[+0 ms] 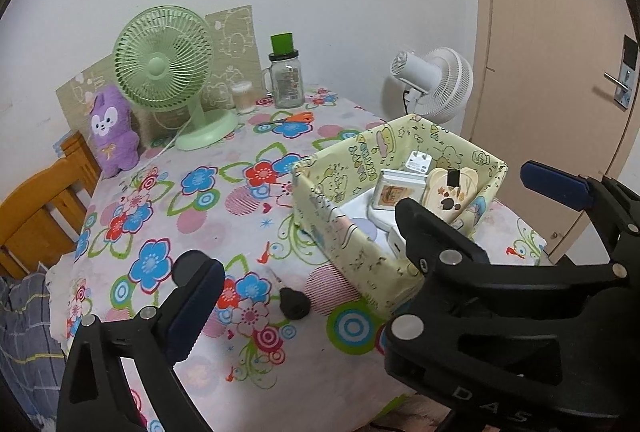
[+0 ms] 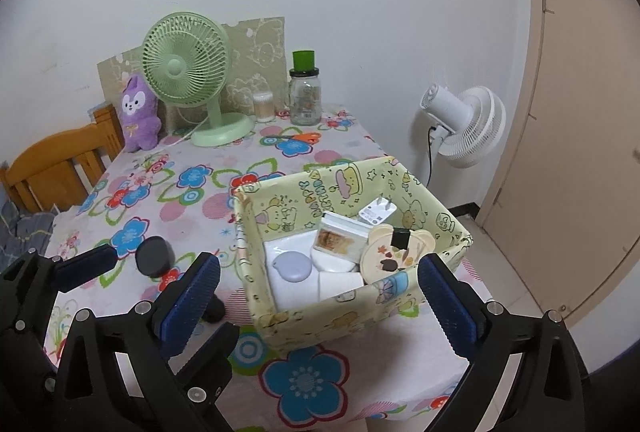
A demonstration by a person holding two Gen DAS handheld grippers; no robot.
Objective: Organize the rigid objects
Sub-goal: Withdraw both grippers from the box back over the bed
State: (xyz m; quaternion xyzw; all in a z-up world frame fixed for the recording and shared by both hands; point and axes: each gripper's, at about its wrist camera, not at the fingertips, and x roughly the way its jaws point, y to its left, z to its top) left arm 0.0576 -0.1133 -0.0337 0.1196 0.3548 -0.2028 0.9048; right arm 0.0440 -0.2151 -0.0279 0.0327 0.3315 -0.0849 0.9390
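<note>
Plainly, both tools are empty, their jaws spread wide. The left gripper (image 1: 372,228) has nothing between its pads; the right gripper (image 2: 320,292) frames the box (image 2: 320,320) just ahead of it without touching it.

That box sits on the flowered table (image 2: 192,199), directly in front of the right tool and ahead-right of the left one. Inside lie a white charger (image 2: 378,212), a flat tin (image 2: 340,240), a round bear-eared lid (image 2: 394,254), a grey puck (image 2: 291,268) and white blocks. One small black knob (image 1: 295,303) lies outside, on the cloth just ahead of the left tool and close beside the box's near wall.

Handling, as I judge it: the knob looks light, hard and smooth, apt to roll or squirt out of a pinch, so take it across its widest part, pads low to the cloth. The box is probably paper-covered card, light and somewhat flexible; squeezing a wall would bow it, so move it by opposite walls or not at all. Its contents are stiff and would rattle if it tips.

From the left view the knob is seen whole and the right tool's black frame blocks part of the box interior. From the right view the box interior is laid open, puck included, while the knob is mostly hidden behind that tool's left finger (image 2: 192,296). Orange scissors (image 1: 298,118) far ahead show clearly only from the left.
</note>
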